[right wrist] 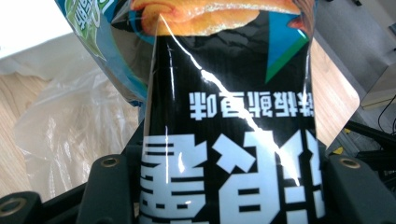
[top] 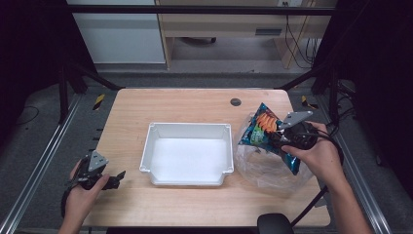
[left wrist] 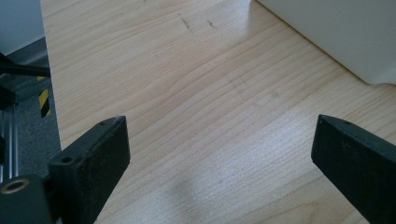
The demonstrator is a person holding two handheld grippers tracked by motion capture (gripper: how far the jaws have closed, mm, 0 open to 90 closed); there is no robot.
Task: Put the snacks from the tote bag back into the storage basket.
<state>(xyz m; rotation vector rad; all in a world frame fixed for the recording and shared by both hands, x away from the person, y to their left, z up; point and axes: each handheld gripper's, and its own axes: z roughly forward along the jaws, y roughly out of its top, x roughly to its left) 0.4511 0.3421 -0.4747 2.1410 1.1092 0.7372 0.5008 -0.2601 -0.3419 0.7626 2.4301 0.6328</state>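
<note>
Blue snack bag (top: 263, 130) sits clamped between the right gripper (top: 281, 139) jaws; left gripper (top: 118, 178) jaws gape.

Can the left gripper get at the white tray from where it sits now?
Probably yes. The left gripper is open and holds nothing, and bare table lies between it and the white tray. The right gripper is off to the far side, shut on the snack bag.
</note>
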